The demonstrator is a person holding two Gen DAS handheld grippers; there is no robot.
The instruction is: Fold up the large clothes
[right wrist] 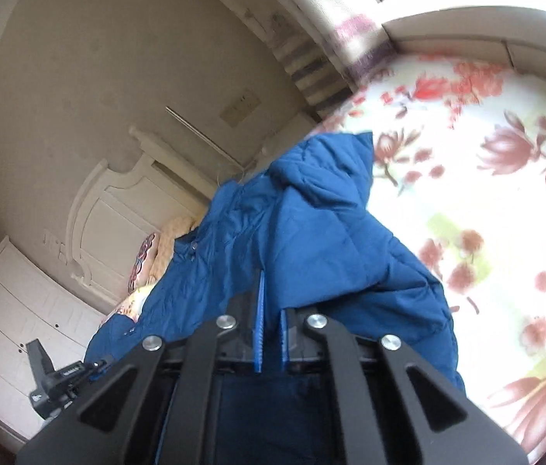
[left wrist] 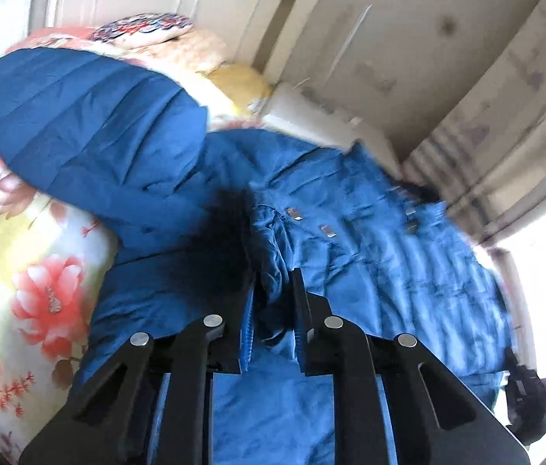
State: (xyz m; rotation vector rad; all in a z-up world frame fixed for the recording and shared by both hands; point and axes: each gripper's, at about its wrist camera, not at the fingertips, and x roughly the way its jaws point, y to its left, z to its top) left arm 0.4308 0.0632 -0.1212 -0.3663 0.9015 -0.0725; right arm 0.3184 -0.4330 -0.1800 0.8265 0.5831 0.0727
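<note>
A large blue padded jacket (left wrist: 350,232) with a dark fur trim (left wrist: 218,240) lies spread on a floral bed sheet (left wrist: 40,271). In the left wrist view my left gripper (left wrist: 274,296) is shut on a bunched fold of the jacket right beside the fur trim. My right gripper (left wrist: 524,399) shows at the lower right edge of that view. In the right wrist view my right gripper (right wrist: 273,314) is shut on the jacket (right wrist: 311,232), whose blue cloth drapes over its fingers and hangs raised above the sheet (right wrist: 486,193). The left gripper (right wrist: 59,379) shows at the lower left there.
Patterned pillows (left wrist: 164,38) lie at the head of the bed against a cream headboard (right wrist: 117,213). White drawers (right wrist: 13,329) stand beside the bed. A striped radiator (right wrist: 315,77) and a bright window are on the far side.
</note>
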